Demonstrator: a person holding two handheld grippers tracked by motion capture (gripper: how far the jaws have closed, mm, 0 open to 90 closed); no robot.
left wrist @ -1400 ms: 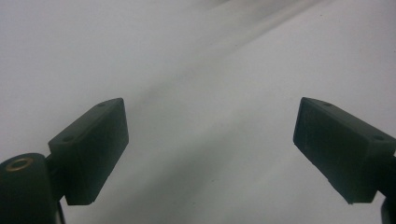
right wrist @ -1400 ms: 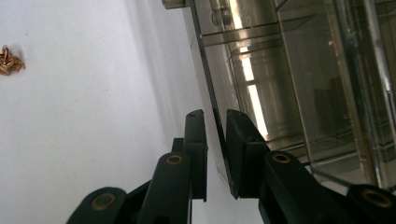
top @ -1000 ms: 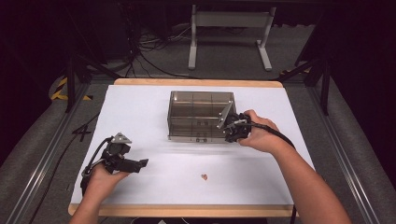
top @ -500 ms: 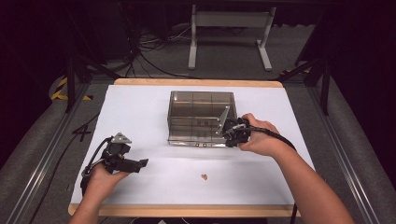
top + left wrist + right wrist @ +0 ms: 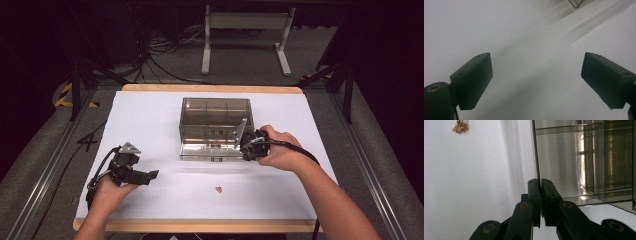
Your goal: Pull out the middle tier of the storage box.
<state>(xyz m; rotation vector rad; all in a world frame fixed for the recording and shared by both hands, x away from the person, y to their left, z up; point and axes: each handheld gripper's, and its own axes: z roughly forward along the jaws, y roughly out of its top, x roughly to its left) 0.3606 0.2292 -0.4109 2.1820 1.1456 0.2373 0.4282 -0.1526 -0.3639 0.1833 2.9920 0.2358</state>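
A: State the pose of each hand.

B: Your right hand (image 5: 280, 150) lies at the near right corner of the clear box (image 5: 216, 127), with the forearm running in from the lower right. The right gripper (image 5: 248, 146) points toward the box front; its jaws are pinched together on a thin clear panel edge (image 5: 535, 160) of that box. Your left hand (image 5: 107, 190) rests near the table's left edge, well apart from the box. The left gripper (image 5: 536, 82) hangs over the bare white table (image 5: 150, 115), jaws spread wide, nothing between them.

A: Give the counts.

B: Two grippers, one per hand. One clear box, divided into compartments, at mid-table. One small golden trinket (image 5: 218, 189), lying on the white surface nearer to you than the box and apart from it.
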